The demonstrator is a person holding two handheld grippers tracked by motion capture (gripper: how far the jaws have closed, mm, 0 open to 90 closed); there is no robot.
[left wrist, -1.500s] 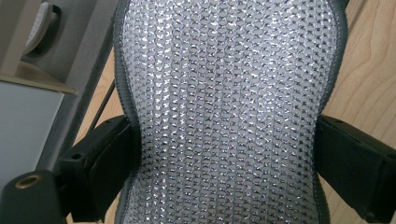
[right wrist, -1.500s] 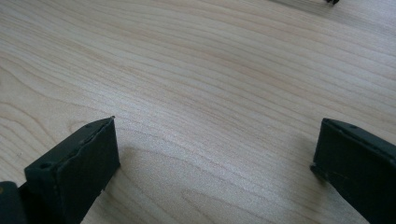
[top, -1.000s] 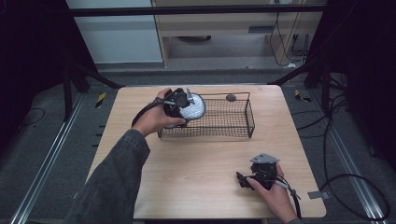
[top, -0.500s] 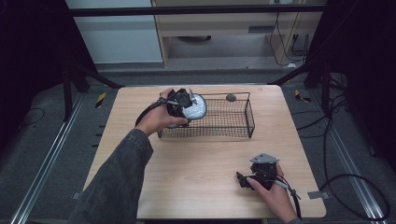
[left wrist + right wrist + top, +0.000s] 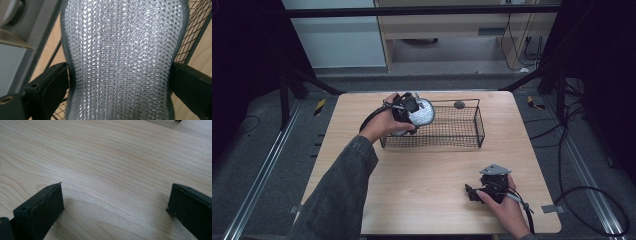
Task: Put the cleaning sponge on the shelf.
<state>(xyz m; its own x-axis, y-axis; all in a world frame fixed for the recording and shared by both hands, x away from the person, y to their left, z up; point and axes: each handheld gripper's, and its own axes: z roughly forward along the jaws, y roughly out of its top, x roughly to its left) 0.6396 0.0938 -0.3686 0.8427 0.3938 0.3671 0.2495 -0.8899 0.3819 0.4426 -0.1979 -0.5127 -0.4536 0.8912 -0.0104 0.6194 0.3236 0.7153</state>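
Silver mesh pad held at the basket's near-left corner; placement not yet complete.

The left gripper (image 5: 408, 111) is clamped on a silver mesh pad (image 5: 120, 60), its two black jaws pressing the pad's side edges inward. In the high view the pad (image 5: 422, 114) sits over the left end of the black wire basket (image 5: 479, 131), raised above the rim rather than resting on the basket floor; the basket's wires are visible just behind the pad in the left gripper view. Judged status: pick-up done, carry to the basket largely done; lowering and release remain. The right gripper (image 5: 115, 202) rests idle on the bare wooden table (image 5: 422, 190), well apart from the basket, jaws spread wide with nothing between them. A small dark object (image 5: 459, 104) lies on the table just beyond the basket's far rim, untouched; what it is cannot be told.
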